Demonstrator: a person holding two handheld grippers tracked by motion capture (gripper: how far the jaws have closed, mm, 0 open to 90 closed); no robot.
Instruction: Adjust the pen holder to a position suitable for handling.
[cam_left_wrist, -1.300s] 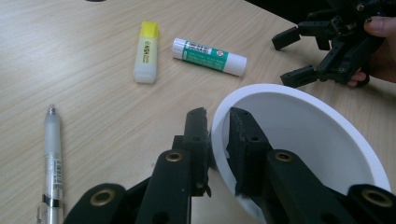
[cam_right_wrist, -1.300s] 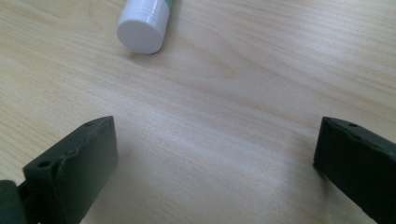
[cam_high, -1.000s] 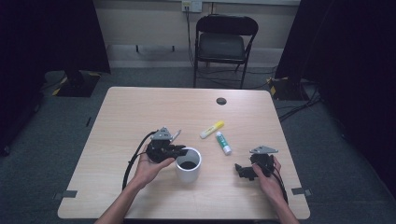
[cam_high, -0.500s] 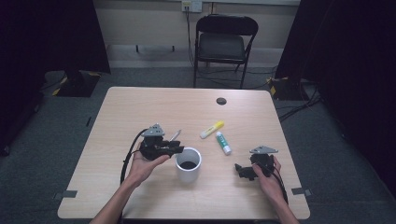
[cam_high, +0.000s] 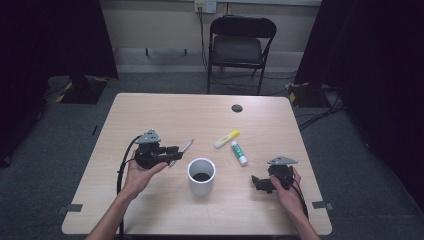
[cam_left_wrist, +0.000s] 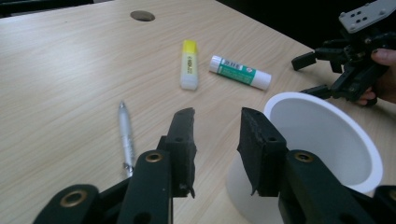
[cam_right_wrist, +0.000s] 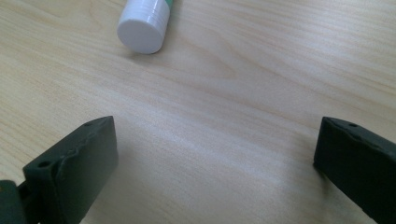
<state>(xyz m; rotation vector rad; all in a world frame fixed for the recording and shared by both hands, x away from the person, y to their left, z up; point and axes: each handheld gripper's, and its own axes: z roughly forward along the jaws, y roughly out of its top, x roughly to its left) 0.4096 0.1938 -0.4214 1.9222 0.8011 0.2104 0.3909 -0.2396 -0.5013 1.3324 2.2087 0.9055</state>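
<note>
A white cup (cam_high: 201, 175) stands upright near the middle of the table (cam_high: 150, 115). My left gripper (cam_high: 173, 152) sits to its left, jaws slightly apart and empty, pointing past the cup's rim (cam_left_wrist: 322, 140). A silver pen (cam_high: 183, 147) lies just beyond the left jaw, flat on the wood (cam_left_wrist: 125, 135). Farther out lie a yellow-capped glue stick (cam_high: 226, 138) and a green-and-white glue stick (cam_high: 239, 153). My right gripper (cam_high: 259, 183) rests low at the cup's right, jaws wide open over bare table (cam_right_wrist: 215, 135), the green stick's white cap (cam_right_wrist: 142, 23) ahead of it.
A round cable hole (cam_high: 236, 108) is in the table's far side. A black folding chair (cam_high: 239, 45) stands behind the table. Cables trail from both grippers toward the near edge.
My left gripper has drawn back to the left, away from the cup's rim. The right gripper and the objects on the table have stayed put.
</note>
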